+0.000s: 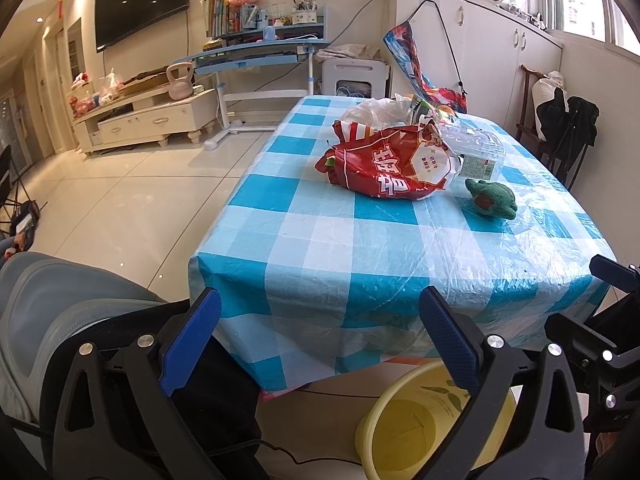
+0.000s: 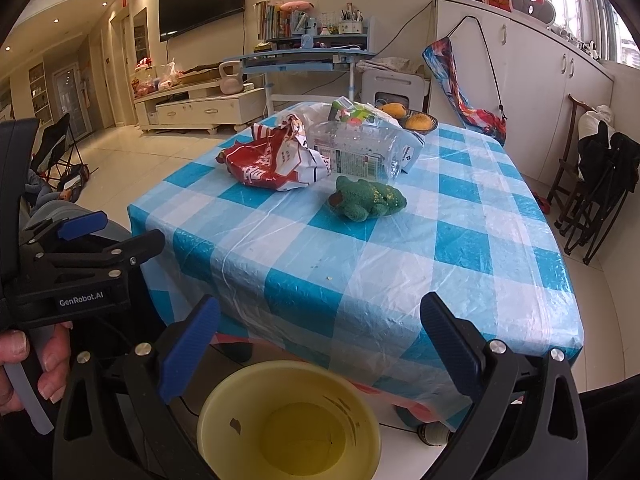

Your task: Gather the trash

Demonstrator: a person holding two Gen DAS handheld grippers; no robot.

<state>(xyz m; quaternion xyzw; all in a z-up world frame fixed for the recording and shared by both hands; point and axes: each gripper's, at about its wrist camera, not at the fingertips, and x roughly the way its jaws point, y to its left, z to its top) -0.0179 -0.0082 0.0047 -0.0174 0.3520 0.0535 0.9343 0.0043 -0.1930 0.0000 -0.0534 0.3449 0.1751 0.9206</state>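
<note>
A crumpled red snack bag (image 1: 390, 162) (image 2: 272, 162) lies on the blue-checked table (image 1: 360, 256) (image 2: 400, 264) among a clear plastic bottle (image 1: 478, 152) (image 2: 356, 148), a white plastic bag (image 1: 376, 110) (image 2: 308, 114) and a green carton (image 2: 352, 114). A green plush toy (image 1: 491, 198) (image 2: 366, 199) lies in front of the pile. A yellow bin (image 1: 424, 420) (image 2: 290, 420) stands on the floor below the table's near edge. My left gripper (image 1: 320, 340) is open and empty, short of the table. My right gripper (image 2: 320, 340) is open and empty above the bin.
A bowl of oranges (image 2: 410, 120) sits at the table's far end. A folded dark chair (image 2: 592, 200) stands against the right wall. A hand (image 2: 24, 364) holds the left gripper's handle. A grey cushioned seat (image 1: 52, 312) is at the left. Tiled floor (image 1: 140, 208) stretches left.
</note>
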